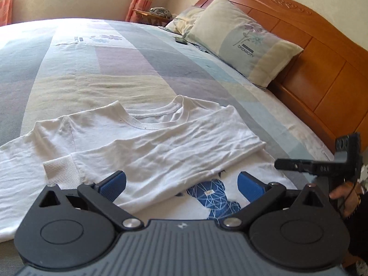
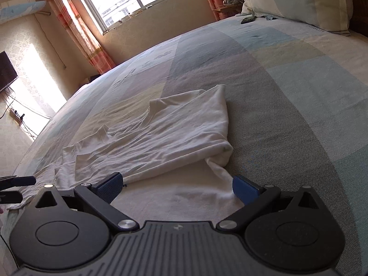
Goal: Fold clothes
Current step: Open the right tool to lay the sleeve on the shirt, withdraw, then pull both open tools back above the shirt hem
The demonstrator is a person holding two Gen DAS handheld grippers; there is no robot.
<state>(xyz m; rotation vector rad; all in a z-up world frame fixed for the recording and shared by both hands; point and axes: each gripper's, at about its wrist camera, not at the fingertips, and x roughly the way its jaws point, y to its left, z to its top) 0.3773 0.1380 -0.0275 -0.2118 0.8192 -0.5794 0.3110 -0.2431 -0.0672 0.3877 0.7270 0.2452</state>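
White long-sleeved shirt flat on the bed, one sleeve folded across the chest, left gripper released above its hem, right gripper released, apparently just clear of the cloth.

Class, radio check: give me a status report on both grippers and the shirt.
Left gripper open, empty, over shirt. Right gripper open, empty. Right-side sleeve folded across chest; other side unfolded. Nothing on the shirt.

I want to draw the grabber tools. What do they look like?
Both match: the left gripper and right gripper have blue ribbed pads on black hinged links, two round black discs, silver pins, and a grey ribbed body with a small white mark. The person's hand shows a dark sleeve.
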